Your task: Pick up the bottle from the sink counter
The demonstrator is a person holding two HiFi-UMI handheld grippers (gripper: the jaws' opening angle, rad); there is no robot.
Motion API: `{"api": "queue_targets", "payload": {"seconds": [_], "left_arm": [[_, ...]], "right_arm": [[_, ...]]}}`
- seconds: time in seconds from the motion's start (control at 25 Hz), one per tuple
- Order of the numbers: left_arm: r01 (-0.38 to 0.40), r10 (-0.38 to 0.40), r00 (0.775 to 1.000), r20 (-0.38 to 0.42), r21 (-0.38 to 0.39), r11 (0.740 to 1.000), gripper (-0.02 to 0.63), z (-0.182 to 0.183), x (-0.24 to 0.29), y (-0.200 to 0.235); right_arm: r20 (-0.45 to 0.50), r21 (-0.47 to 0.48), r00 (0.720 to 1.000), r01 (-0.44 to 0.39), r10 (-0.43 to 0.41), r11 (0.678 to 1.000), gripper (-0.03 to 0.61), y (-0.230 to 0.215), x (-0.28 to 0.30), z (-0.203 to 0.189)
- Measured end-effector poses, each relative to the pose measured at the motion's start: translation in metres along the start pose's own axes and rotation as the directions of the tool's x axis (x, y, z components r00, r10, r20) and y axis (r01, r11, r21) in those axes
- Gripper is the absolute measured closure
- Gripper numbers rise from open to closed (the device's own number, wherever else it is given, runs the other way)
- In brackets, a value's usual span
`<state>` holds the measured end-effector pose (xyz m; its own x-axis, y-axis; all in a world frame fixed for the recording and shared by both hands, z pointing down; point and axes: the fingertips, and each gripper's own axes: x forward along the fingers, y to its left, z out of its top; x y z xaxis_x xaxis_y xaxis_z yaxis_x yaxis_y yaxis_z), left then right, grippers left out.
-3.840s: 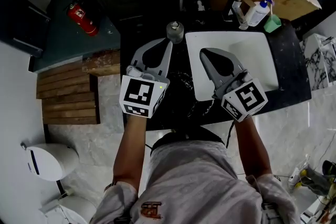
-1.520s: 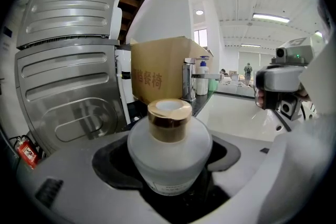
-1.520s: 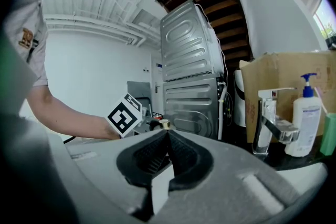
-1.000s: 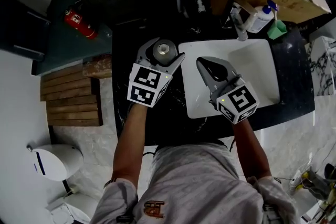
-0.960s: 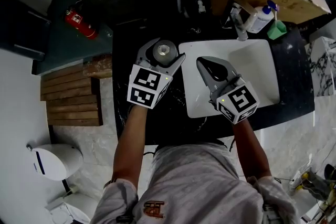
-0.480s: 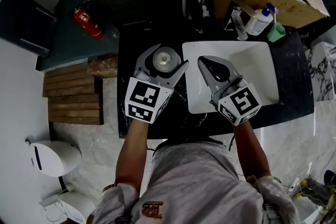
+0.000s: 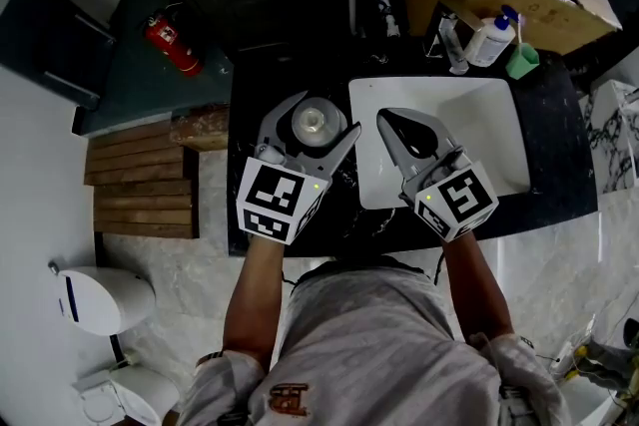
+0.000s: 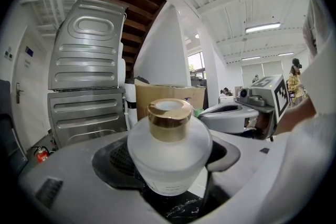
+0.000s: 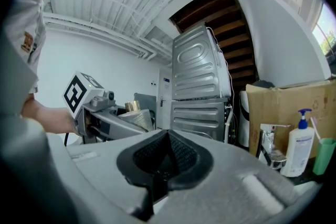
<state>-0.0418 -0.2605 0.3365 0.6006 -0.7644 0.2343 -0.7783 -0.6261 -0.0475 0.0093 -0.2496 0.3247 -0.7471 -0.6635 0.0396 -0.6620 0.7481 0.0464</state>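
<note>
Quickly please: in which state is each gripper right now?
Left gripper: jaws closed on the bottle.
Right gripper: jaws closed, holding nothing.

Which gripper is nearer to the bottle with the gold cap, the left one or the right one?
Left. The left gripper grips the bottle between its fingers. The right gripper, shut and empty, is over the sink, to the bottle's right.

A washroom: white sink [image 7: 491,120], toilet [image 7: 100,300], and pump soap bottle [image 7: 488,39] on black counter [image 7: 557,190].
</note>
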Motion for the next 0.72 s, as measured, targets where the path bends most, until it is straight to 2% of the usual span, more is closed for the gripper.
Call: {"api": "queue_targets", "payload": {"seconds": [0.72], "left_arm": [[0.007, -0.007, 1.000, 0.015, 0.011, 1.000, 0.284, 0.005, -0.012, -0.010]], "right_arm": [[0.009, -0.020, 1.000, 0.003, -0.003, 1.000, 0.578, 0.011, -0.011, 0.007]]}}
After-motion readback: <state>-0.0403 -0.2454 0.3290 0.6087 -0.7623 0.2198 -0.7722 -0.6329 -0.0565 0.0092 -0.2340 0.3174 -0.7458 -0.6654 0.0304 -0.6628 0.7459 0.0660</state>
